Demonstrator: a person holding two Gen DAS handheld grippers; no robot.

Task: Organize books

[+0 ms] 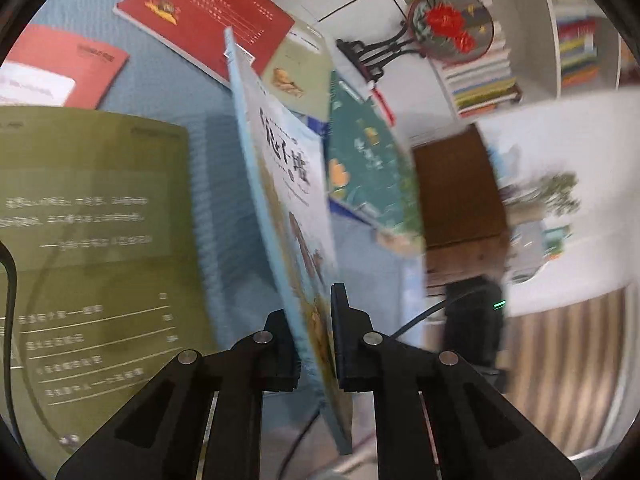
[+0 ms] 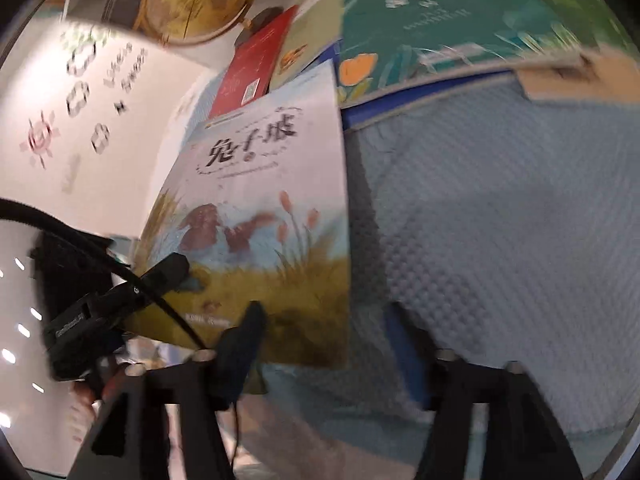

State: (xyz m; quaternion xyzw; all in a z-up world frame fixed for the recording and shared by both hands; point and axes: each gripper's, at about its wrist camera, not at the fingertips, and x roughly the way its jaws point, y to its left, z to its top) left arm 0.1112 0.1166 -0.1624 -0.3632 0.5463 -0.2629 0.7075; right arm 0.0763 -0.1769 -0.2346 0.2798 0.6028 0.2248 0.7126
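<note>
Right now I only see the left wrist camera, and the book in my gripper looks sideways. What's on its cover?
Observer: The right wrist view shows the light blue book's front: brown animals, probably rabbits, in yellow grass with orange flowers.
Operator: Is my other gripper grabbing it too?
Observer: No. The right gripper is open. One finger shows in front of the book's bottom edge, and the other is apart over the blue mat.
Operator: What's behind the book?
Observer: A yellowish globe stands beyond the books.
</note>
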